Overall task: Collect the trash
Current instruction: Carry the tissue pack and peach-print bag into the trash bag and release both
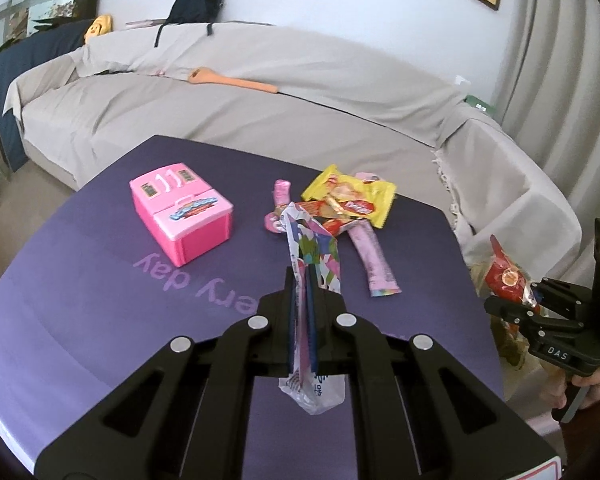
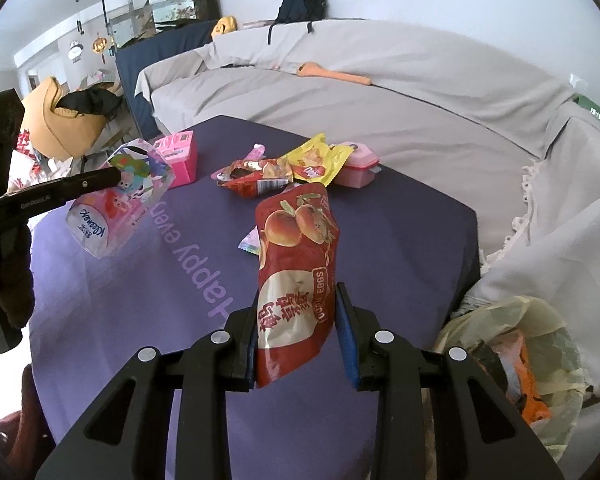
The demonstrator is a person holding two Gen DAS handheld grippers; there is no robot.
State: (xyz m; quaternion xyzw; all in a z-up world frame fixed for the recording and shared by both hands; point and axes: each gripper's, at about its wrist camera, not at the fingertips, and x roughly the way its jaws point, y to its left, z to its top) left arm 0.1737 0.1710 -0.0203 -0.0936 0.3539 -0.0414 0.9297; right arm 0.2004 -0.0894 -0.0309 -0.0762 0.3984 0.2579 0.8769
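Observation:
My left gripper [image 1: 303, 280] is shut on a colourful tissue-pack wrapper [image 1: 314, 254] and holds it above the purple table [image 1: 100, 300]; the wrapper also shows in the right wrist view [image 2: 120, 196]. My right gripper [image 2: 296, 292] is shut on a red quail-egg snack bag [image 2: 296, 280], held above the table's right side; it shows at the right of the left wrist view [image 1: 508, 280]. More wrappers lie on the table: a yellow one [image 1: 352, 192], a red one [image 1: 340, 210] and a pink stick wrapper [image 1: 374, 256].
A pink toy box [image 1: 184, 216] stands on the table's left part, and a small pink case [image 2: 358, 164] lies behind the wrappers. A bin with a pale bag liner [image 2: 520, 356] stands off the table's right edge. A covered sofa [image 1: 260, 92] runs behind.

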